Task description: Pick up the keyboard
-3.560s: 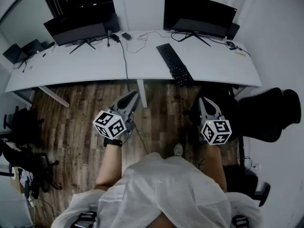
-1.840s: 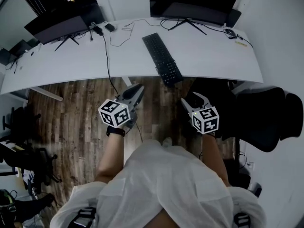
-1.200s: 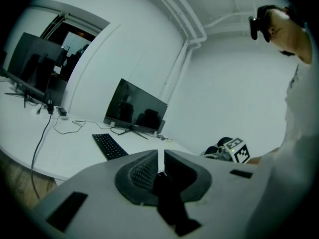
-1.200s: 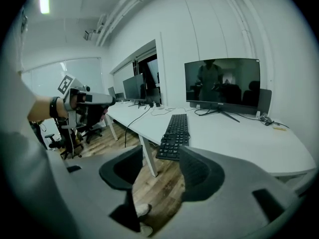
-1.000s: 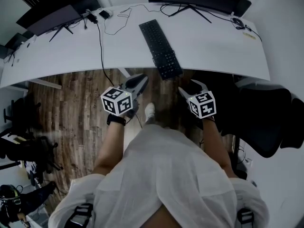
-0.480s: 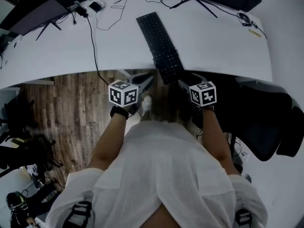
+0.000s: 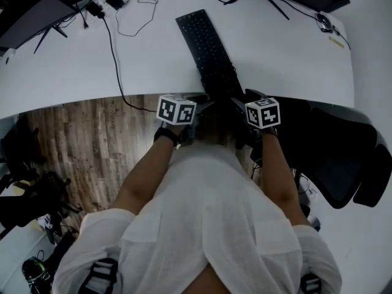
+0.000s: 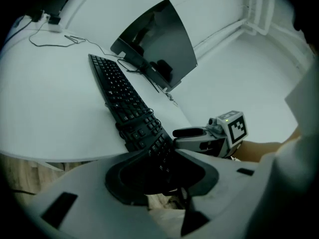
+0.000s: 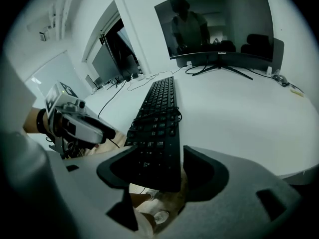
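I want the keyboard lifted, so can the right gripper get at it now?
Probably yes: the near end of the keyboard overhangs the desk and sits between the fingers of the right gripper, which are opening; nothing blocks it.

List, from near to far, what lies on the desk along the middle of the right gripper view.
keyboard → monitor stand → monitor

My left gripper point(image 8: 162, 172), fingers point(image 8: 117, 176) opening with the near end of the black keyboard point(image 8: 124, 101) between them, keyboard lengthwise on the white counter point(image 8: 50, 113), cable point(image 8: 135, 119) looped across its keys, dark monitor point(image 8: 159, 44) behind, my right gripper point(image 8: 182, 135) just beside the keyboard's end.
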A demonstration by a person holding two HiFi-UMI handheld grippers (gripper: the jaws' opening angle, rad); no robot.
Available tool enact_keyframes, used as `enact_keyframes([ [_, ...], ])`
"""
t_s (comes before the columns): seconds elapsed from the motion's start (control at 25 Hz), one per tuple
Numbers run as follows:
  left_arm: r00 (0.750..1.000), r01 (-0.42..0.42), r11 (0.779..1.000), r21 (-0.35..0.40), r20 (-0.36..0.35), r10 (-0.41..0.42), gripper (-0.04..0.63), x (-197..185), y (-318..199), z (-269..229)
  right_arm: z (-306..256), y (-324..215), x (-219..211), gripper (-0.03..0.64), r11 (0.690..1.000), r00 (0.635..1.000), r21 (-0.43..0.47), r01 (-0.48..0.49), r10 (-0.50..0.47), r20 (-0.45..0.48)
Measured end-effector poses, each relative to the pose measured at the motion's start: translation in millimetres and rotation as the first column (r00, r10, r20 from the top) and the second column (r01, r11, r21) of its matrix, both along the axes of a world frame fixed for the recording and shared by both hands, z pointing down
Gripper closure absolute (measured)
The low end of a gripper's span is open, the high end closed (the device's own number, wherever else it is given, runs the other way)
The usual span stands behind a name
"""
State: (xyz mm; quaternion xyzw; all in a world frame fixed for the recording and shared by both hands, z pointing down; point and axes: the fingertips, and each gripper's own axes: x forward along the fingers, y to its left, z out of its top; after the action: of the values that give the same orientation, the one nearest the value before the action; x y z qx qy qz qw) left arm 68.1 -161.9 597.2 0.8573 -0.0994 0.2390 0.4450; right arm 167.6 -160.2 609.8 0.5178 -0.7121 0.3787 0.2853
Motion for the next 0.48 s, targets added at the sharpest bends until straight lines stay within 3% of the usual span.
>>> enact_keyframes([
  [0.28,0.999,0.004,0.988,-0.154,0.046,0.003,0.373,20,10,33,11,-16,5,0.337,0.999,0.999,-0.028,0.044,-0.044,0.020],
  [0.48,0.996,0.073,0.952,-0.299,-0.024,-0.084,0.360,33,17,46,17,-23,4,0.339,0.990,0.991,-0.060,0.131,-0.128,0.049],
])
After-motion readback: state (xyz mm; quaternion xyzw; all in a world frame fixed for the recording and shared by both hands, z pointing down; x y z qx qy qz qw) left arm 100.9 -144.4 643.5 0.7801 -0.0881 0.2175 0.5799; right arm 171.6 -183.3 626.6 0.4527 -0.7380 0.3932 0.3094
